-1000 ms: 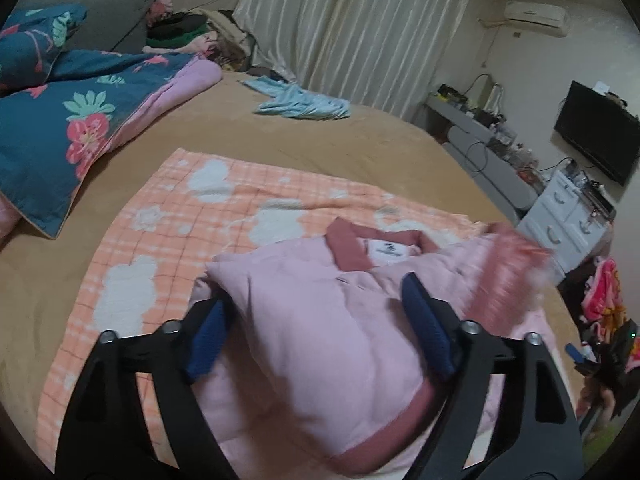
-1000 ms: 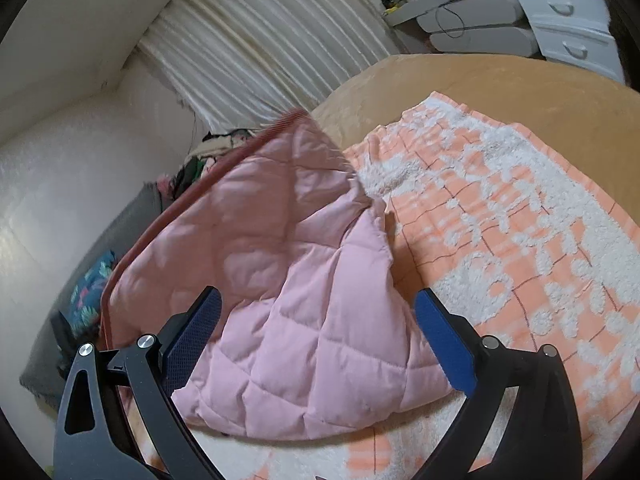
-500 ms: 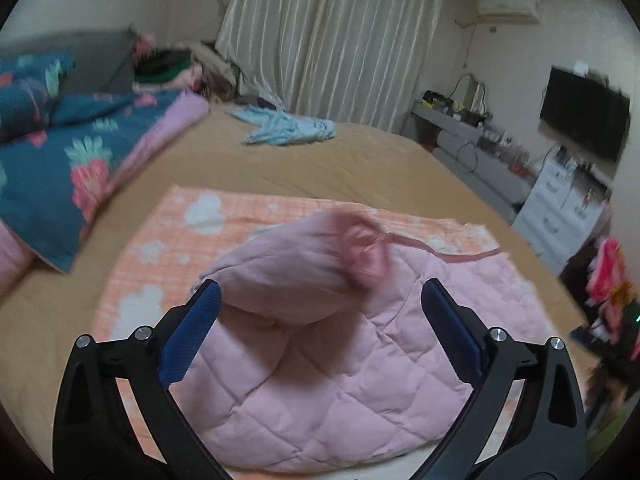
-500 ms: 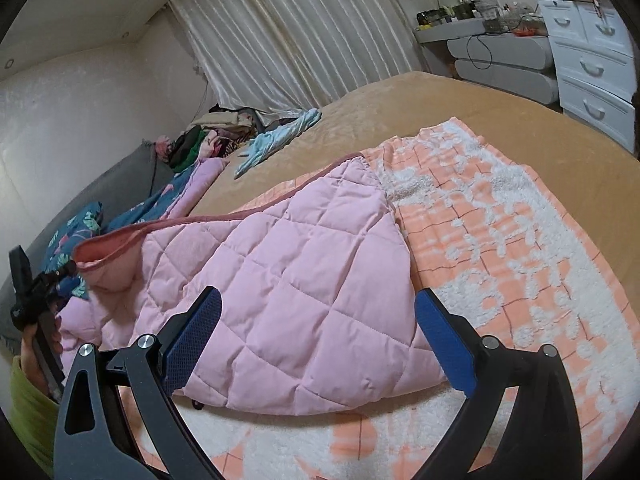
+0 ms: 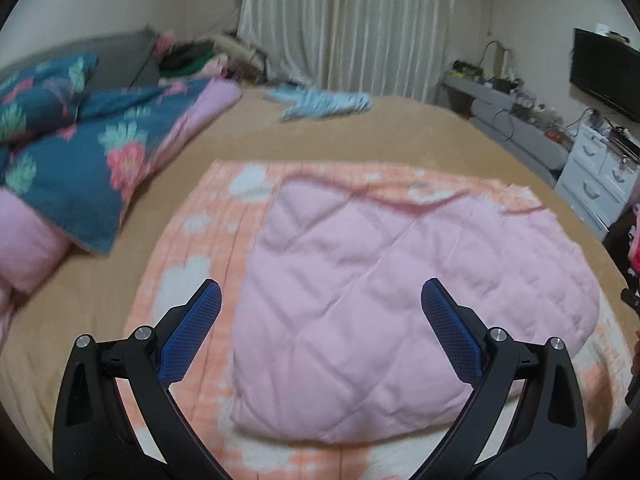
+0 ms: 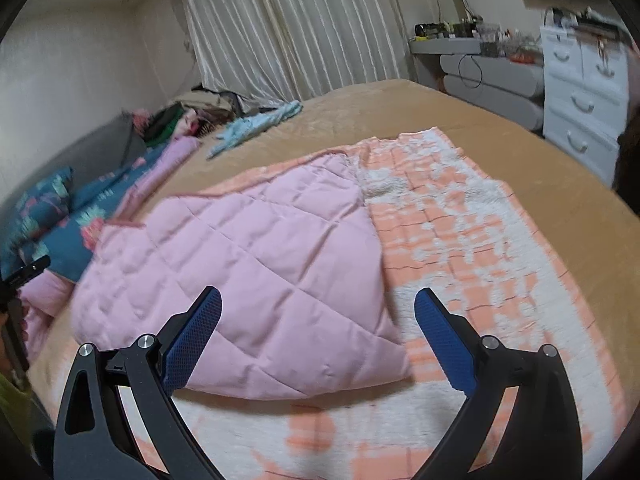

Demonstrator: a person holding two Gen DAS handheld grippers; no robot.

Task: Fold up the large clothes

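Both claws spread wide, empty; pink quilted jacket point(image 5: 384, 300) folded flat on orange blanket point(image 6: 480, 248).

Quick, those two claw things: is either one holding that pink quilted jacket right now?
Left gripper: open, holding nothing; its jaws have just been opening, above the pink quilted jacket.
Right gripper: open, holding nothing.

Clothes pile point(image 5: 192, 62) by curtain blurred, items unreadable; TV point(image 5: 606, 74) cut off
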